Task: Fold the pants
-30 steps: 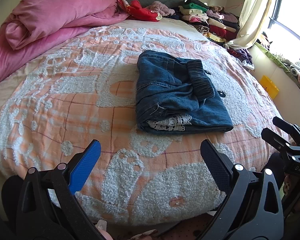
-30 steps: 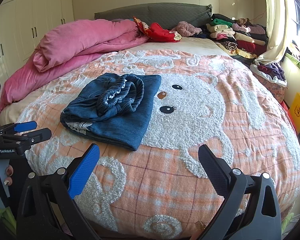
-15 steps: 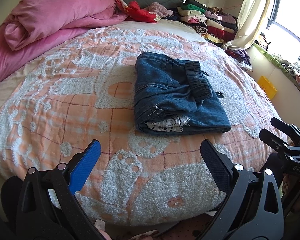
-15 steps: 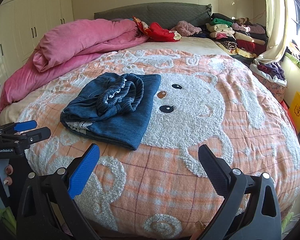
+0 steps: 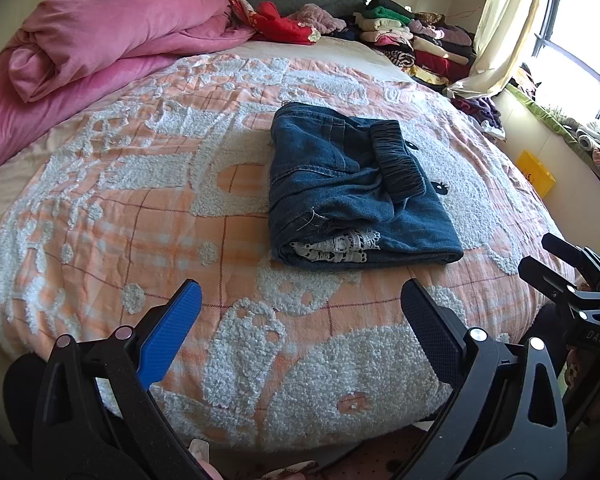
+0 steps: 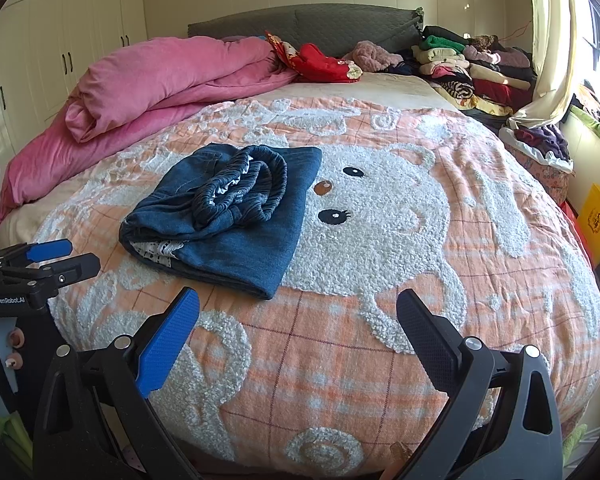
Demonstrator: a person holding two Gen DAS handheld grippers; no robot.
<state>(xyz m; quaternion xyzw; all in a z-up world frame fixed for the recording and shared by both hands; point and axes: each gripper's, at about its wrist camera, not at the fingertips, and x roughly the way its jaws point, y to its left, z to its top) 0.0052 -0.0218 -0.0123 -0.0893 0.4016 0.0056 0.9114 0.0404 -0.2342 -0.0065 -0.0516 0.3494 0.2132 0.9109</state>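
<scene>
Two grippers — left gripper point(image 5: 300, 312), right gripper point(image 6: 298, 316); jaws spread | folded pants point(image 5: 352, 188) beyond both, untouched

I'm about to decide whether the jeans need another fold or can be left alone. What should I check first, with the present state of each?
1. Left hand-held gripper open and holding nothing: ok.
2. Right hand-held gripper open and holding nothing: ok.
3. Jeans folded into a compact bundle on the bedspread: ok.
4. Fold neat: not ok; the elastic waistband sits bunched on top, and white lace trim pokes out at the near edge.
5. Both grippers clear of the jeans, back near the bed's edge: ok.
6. Layers inside the bundle lying flat: cannot tell.
</scene>
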